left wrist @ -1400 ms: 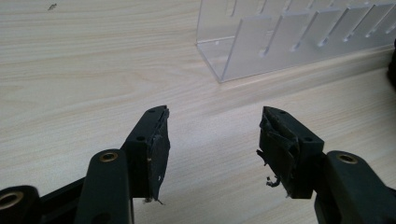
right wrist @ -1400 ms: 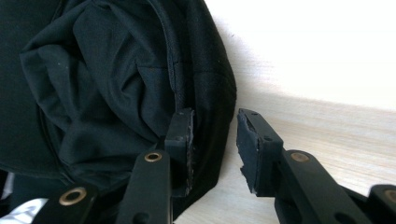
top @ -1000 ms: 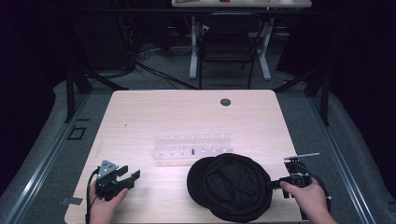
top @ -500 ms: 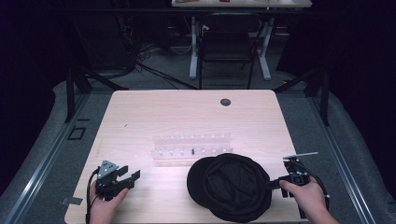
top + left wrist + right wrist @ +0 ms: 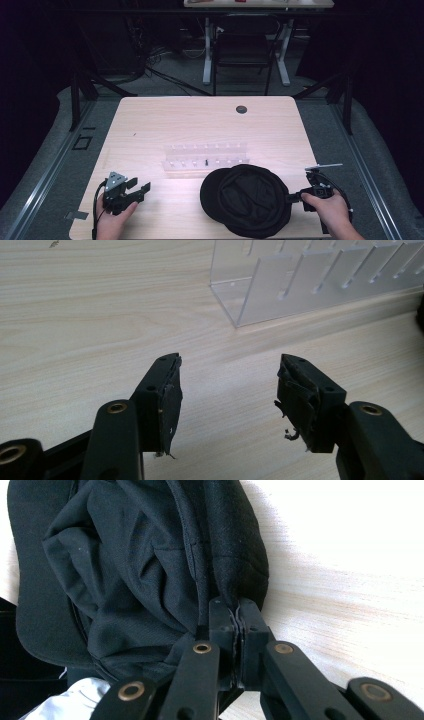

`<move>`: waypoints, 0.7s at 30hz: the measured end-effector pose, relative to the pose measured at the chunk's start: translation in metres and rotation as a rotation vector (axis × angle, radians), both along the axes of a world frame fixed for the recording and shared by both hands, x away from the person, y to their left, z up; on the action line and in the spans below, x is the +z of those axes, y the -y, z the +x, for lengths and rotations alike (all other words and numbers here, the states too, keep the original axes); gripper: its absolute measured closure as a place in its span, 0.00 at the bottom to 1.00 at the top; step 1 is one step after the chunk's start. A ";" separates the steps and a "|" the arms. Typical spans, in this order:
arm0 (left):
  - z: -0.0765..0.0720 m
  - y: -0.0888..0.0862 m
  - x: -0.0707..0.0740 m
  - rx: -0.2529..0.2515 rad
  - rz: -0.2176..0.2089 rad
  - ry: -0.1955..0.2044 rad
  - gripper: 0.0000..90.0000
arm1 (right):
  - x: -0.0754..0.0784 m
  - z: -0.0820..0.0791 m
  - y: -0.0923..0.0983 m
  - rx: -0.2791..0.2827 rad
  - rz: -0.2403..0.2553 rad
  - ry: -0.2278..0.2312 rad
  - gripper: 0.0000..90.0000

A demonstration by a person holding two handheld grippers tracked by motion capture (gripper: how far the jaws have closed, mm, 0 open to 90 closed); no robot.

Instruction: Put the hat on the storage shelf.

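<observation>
Floppy black cloth cap (image 5: 245, 200) lies inside-up at bench (image 5: 200, 125) front, 9 o'clock from right tongs (image 5: 294, 196), just closed, pinching its rim; left tongs (image 5: 141, 188) spread, empty, well apart.

Lab — dark room, test table (image 5: 150, 120), floor cables (image 5: 150, 65)

Bright lit table (image 5: 150, 125), dark surroundings, soft grainy focus, glare at right

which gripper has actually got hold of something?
The right gripper: jaws pinched shut on the black cap's rim. The left gripper is open over bare table.
</observation>
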State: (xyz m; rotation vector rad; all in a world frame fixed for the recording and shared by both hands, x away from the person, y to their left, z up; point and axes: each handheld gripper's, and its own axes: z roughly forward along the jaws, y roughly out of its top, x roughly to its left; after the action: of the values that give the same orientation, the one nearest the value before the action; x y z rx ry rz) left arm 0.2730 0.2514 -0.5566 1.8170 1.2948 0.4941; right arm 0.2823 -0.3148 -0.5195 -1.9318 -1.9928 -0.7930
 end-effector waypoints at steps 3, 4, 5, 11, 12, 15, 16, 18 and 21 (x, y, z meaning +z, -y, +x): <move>0.000 0.000 0.000 0.000 -0.001 0.000 0.48 | 0.001 0.000 0.000 0.000 0.001 0.000 0.98; 0.000 0.000 0.000 0.000 0.000 0.000 0.48 | 0.001 0.000 0.000 -0.001 0.004 0.000 0.98; 0.000 0.000 0.000 0.001 -0.001 0.000 0.48 | 0.001 0.000 0.000 0.001 0.008 0.000 0.98; 0.000 0.000 0.000 0.002 -0.003 -0.001 0.48 | 0.003 -0.002 0.001 -0.016 0.031 0.001 0.98; 0.000 0.000 0.000 0.002 -0.003 -0.001 0.48 | 0.004 -0.002 0.002 -0.018 0.038 -0.001 0.98; 0.000 0.000 0.000 0.001 -0.003 0.000 0.48 | 0.004 -0.002 0.003 -0.020 0.063 -0.007 0.98; 0.000 0.000 0.000 0.001 -0.003 0.000 0.48 | 0.006 -0.002 0.004 -0.006 0.072 -0.008 0.98; 0.000 0.000 0.000 0.002 -0.004 0.001 0.48 | 0.008 -0.003 0.005 -0.004 0.079 -0.008 0.98; 0.000 0.000 0.000 0.002 -0.004 0.000 0.48 | 0.013 -0.004 0.006 -0.013 0.082 -0.008 0.98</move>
State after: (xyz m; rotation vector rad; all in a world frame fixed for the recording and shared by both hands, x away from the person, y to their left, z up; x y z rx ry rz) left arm 0.2729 0.2513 -0.5567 1.8124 1.2967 0.4929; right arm 0.2782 -0.3204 -0.5065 -1.9003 -1.9141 -0.8557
